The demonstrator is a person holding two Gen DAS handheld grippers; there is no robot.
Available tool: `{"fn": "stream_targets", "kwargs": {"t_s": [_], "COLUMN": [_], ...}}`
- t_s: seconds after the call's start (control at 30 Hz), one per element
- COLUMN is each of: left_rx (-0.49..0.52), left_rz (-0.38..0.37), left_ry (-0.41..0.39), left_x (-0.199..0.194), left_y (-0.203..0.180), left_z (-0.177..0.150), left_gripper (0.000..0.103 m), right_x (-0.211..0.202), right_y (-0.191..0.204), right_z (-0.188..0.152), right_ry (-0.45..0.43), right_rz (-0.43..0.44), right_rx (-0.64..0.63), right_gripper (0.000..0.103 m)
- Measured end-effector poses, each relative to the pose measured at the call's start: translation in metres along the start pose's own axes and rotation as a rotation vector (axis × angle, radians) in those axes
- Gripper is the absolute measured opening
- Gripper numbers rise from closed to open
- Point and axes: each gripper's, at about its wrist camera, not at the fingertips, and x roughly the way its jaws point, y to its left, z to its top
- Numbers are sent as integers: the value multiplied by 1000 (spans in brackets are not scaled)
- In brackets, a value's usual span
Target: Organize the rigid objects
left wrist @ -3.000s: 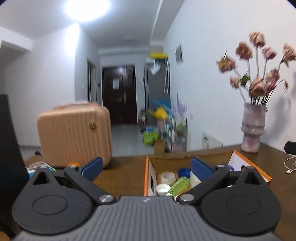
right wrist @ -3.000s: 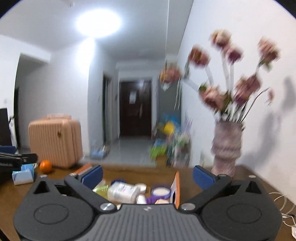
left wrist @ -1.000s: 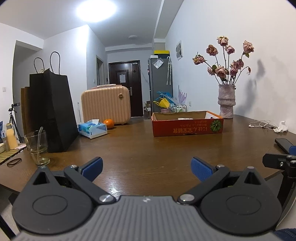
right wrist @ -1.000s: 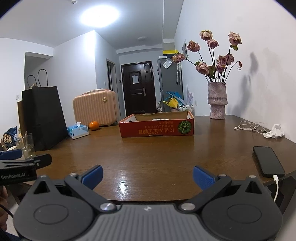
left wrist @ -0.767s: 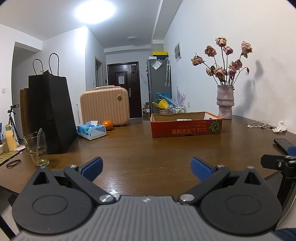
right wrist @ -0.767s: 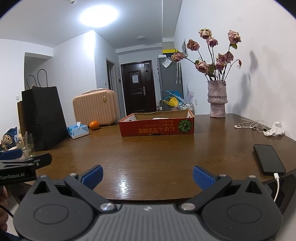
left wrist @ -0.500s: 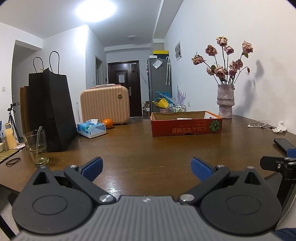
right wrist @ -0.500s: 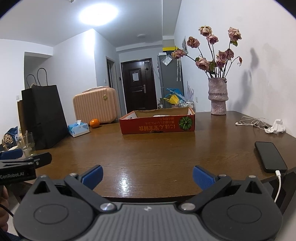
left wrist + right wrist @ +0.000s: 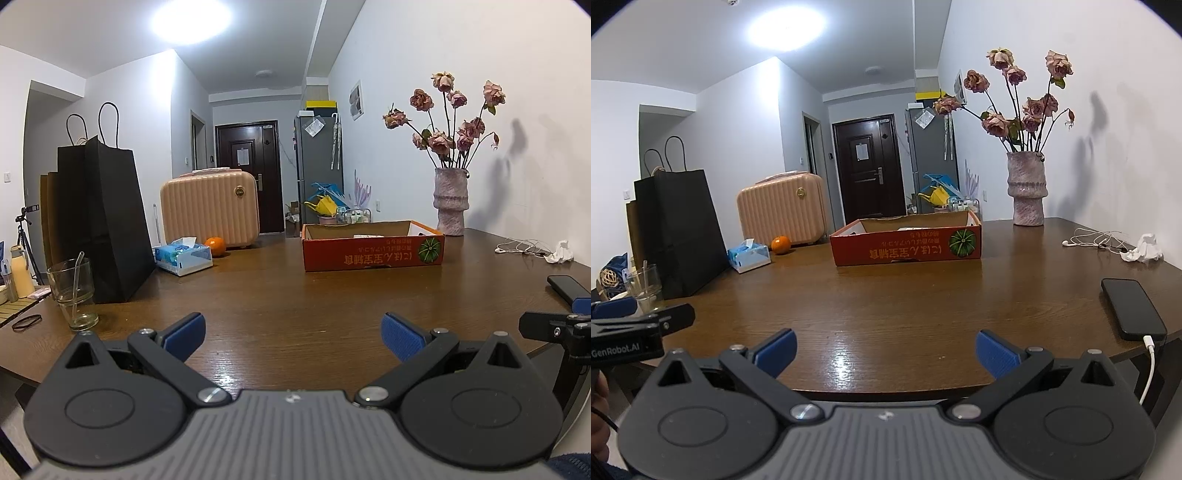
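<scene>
An orange cardboard box point(image 9: 373, 247) point(image 9: 907, 246) sits toward the far side of the brown table point(image 9: 295, 295) point(image 9: 905, 295); its contents are mostly hidden behind its front wall. My left gripper point(image 9: 293, 332) hovers open over the table's near edge, nothing between its blue pads. My right gripper point(image 9: 885, 350) is also open and empty, held back at the near edge, far from the box. Each gripper's tip shows at the side of the other's view.
On the left stand a black paper bag point(image 9: 99, 218), a glass with a straw point(image 9: 72, 293), a tissue box point(image 9: 184, 254), an orange point(image 9: 215, 245) and a peach suitcase point(image 9: 210, 208). A flower vase point(image 9: 1027, 192), earphones point(image 9: 1097, 240), crumpled tissue point(image 9: 1145, 249) and a charging phone point(image 9: 1132, 308) lie right.
Three seconds ago both grippers hung over the box and its jars and bottles; they have pulled well back to the table's near edge. Over the last second they barely move.
</scene>
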Motion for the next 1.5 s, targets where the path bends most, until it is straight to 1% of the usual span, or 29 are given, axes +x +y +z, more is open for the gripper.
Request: {"fn": "stream_targets", "kwargs": {"t_s": [0.83, 1.5], "left_rx": [8, 14], "left_rz": [-2, -12], "left_ry": [-8, -27], "left_x": [-1, -4], "left_y": [1, 0], "left_z": [0, 0], "left_gripper": [103, 103], "right_x": [6, 7], "right_y": [-2, -1], "right_z": [-4, -5], "right_ry": [30, 28], "right_rz": [10, 20], "right_rx": [30, 28], "right_gripper": [103, 103]}}
